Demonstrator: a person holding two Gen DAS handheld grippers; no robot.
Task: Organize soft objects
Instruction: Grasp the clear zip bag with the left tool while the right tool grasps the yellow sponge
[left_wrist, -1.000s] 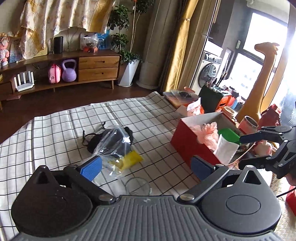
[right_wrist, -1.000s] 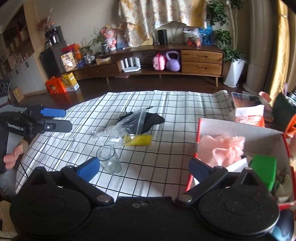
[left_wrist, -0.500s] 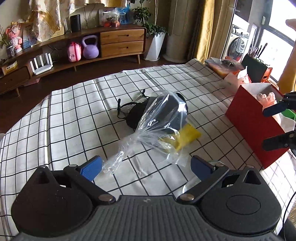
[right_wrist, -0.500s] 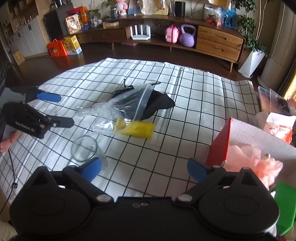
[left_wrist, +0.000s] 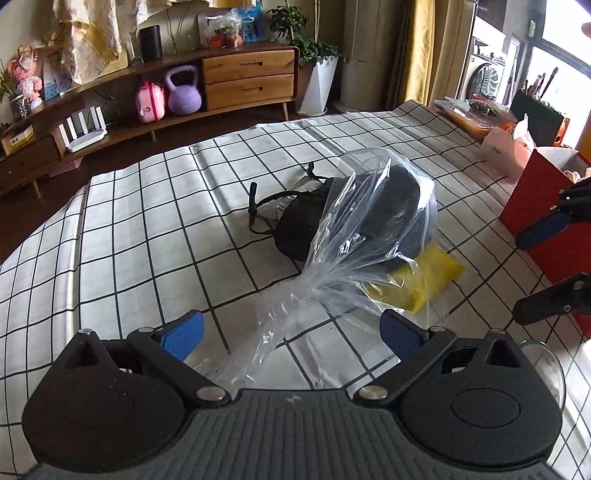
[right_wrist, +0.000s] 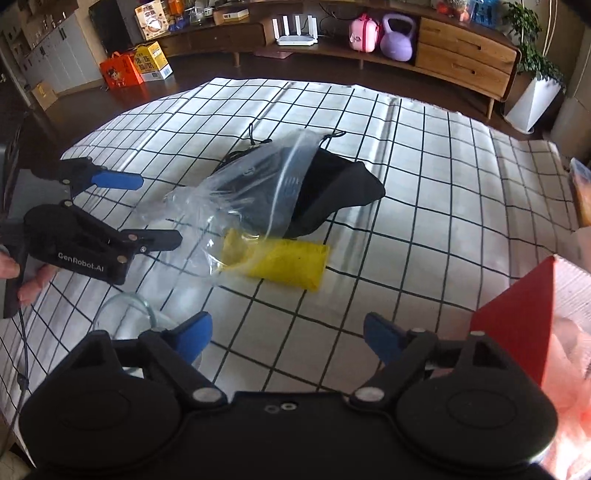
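Fingers wide on left gripper (left_wrist: 291, 332), pitched down over clear plastic bag (left_wrist: 354, 236); right gripper (right_wrist: 286, 332) angled downward, jaws closing, nothing between them.

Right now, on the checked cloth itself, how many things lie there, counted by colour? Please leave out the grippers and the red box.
Black: 1, drawstring pouch
Yellow: 1, soft flat pack
Clear: 2, plastic bag and glass cup
Total: 4
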